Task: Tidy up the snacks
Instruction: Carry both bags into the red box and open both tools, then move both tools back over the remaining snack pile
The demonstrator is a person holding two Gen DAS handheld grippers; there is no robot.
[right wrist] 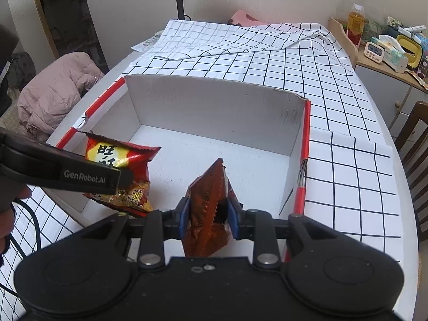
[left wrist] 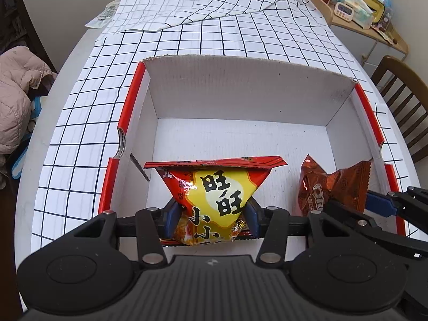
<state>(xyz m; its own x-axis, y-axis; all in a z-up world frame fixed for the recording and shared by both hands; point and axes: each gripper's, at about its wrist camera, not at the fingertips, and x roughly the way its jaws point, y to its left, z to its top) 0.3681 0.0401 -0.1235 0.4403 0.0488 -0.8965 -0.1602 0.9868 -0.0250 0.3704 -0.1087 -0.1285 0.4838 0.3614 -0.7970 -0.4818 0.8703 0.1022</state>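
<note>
Both packets hang over the near end of the white box (left wrist: 240,93), so a sloppy release could drop one on the red rim or out onto the bench (right wrist: 347,174). The left tongs (left wrist: 211,215) are clamped on the red-and-yellow snack bag (left wrist: 214,187), the right tongs (right wrist: 208,214) on the brown cookie packet (right wrist: 208,195) (pinched narrow, and tilted). The box itself holds nothing else that I can see; its floor is bare.

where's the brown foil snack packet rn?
Brown foil snack packet: clamped in the right gripper, over the white cardboard box, right of the red-yellow snack bag.
</note>
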